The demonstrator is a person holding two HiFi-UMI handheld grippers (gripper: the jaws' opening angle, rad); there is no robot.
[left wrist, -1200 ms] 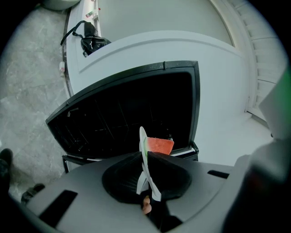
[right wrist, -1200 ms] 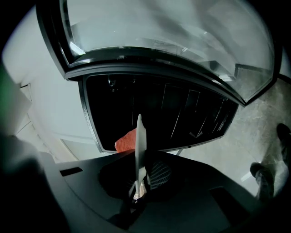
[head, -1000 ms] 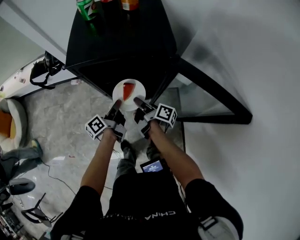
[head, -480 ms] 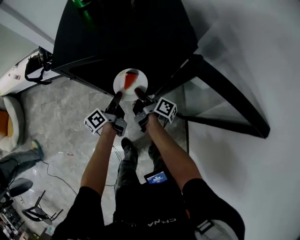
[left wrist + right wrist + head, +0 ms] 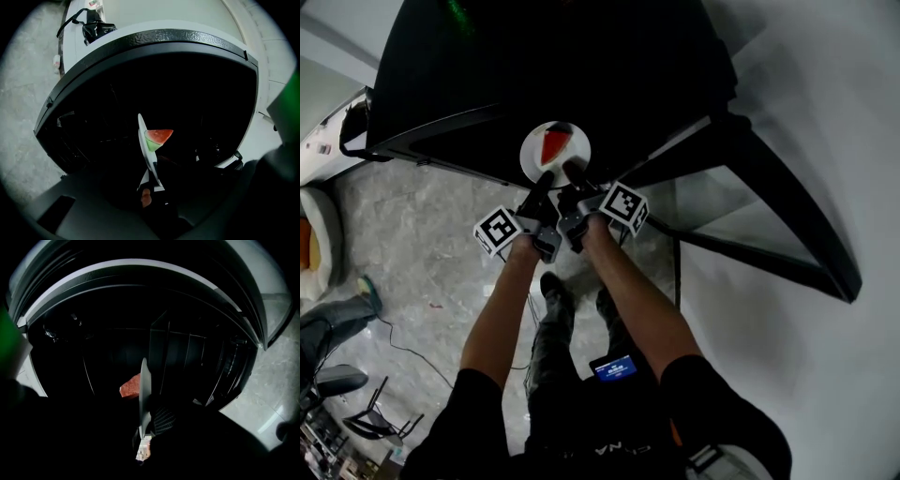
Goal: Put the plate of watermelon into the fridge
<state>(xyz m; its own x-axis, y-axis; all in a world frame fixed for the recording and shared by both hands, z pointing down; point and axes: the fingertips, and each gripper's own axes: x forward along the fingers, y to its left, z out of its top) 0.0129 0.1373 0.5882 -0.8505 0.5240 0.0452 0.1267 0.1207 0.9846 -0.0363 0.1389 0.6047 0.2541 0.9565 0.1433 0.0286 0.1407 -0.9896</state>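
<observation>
Now the plate, carrying its watermelon wedge, sits roughly flat at the mouth of the dark fridge; whether a shelf bears it yet I cannot tell. My right gripper pinches the near rim tight. My left gripper has just been opening its jaws, and the rim lies between them unpressed. I judge this the insertion step, carried on one grip. Next I need to push the plate deeper, keep it flat so the wedge doesn't slide, land it on a shelf, then release.
</observation>
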